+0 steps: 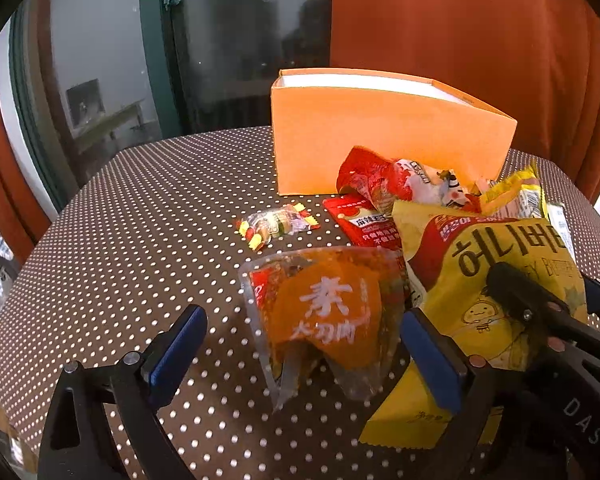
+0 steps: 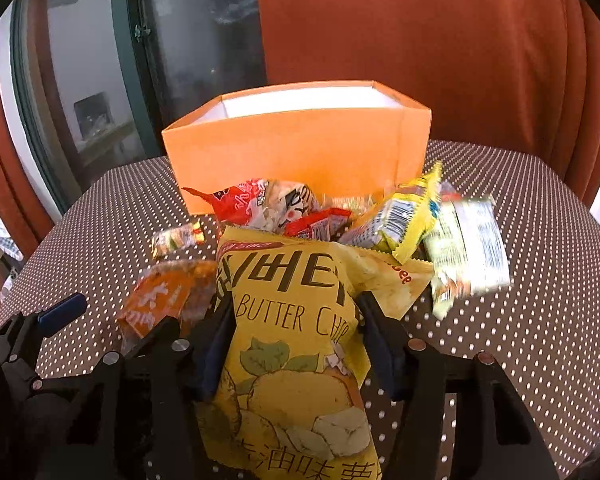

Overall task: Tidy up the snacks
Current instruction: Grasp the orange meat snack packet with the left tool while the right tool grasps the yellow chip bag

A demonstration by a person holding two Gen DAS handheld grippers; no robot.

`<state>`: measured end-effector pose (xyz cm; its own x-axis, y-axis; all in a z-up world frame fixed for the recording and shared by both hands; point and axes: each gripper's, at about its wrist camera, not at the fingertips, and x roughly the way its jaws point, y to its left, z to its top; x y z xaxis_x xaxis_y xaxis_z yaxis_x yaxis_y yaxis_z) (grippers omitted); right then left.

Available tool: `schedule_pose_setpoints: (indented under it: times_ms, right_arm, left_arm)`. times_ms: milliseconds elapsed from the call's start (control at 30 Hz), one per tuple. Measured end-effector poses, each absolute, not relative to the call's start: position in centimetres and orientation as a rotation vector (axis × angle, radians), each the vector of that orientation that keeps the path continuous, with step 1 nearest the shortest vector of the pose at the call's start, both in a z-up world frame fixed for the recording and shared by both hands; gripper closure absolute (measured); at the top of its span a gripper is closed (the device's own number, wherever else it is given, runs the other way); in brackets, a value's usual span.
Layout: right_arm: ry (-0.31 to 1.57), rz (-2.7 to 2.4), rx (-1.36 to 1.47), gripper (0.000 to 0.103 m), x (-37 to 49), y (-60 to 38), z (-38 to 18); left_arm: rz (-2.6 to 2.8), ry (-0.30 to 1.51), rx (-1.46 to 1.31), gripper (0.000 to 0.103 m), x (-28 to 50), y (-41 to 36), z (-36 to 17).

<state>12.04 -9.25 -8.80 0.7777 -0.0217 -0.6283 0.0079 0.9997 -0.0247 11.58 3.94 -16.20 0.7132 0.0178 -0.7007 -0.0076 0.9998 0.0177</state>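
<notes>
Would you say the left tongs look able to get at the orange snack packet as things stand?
Probably yes: the left tongs stand open, the orange snack packet lies between their pads, and nothing covers it; the yellow chip bag only crowds its right edge.

Glossy foil chip bag (image 2: 296, 344), matt cardboard box (image 2: 300, 148), dotted cloth table cover (image 1: 140, 200)

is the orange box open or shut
Open. The orange box stands upright on the dotted table with no lid; its white inner walls show at the top. Contents cannot be seen.
</notes>
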Motion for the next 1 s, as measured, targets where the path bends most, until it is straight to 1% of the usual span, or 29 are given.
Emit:
schedule_pose_setpoints:
  times_ms: [167,267,333,367,400,433,733,833,1000]
  right_arm:
    - [0.666,-0.036,-0.046,0.043,12.4,-9.3,-9.0]
    - [0.663,-0.035,-0.036,0.043,12.7,-9.5,-9.1]
    - [0.659,-0.036,-0.041,0.043,12.8,-9.5,-9.1]
    - [0.658,-0.036,-0.042,0.043,12.7,-9.5,-9.2]
    - [0.656,-0.037,-0.042,0.043,12.7,-9.5,-9.2]
    - [0.654,-0.037,-0.043,0.043,12.7,-9.5,-9.3]
    - [0.649,-0.046,-0.045,0.042,12.6,-9.3,-9.2]
    - [0.650,-0.041,-0.049,0.043,12.4,-9.2,-9.1]
    - [0.653,-0.031,-0.052,0.043,11.9,-9.0,-8.9]
  left_arm:
    - [0.010,0.810,-0.030,0.004,12.9,4.5,-17.2]
    - [-0.013,0.821,-0.065,0.007,13.4,5.0,-17.7]
    - [-0.033,0.834,-0.086,0.016,13.6,5.1,-18.0]
    - [-0.043,0.840,-0.104,0.017,13.7,5.3,-18.2]
    - [-0.056,0.842,-0.128,0.023,13.7,5.6,-18.4]
    - [-0.059,0.842,-0.141,0.027,13.7,5.7,-18.5]
    - [-0.047,0.826,-0.149,0.041,12.7,5.2,-18.5]
    - [-0.037,0.819,-0.149,0.043,11.6,4.9,-18.2]
    - [-0.025,0.782,-0.110,0.044,10.5,4.3,-17.2]
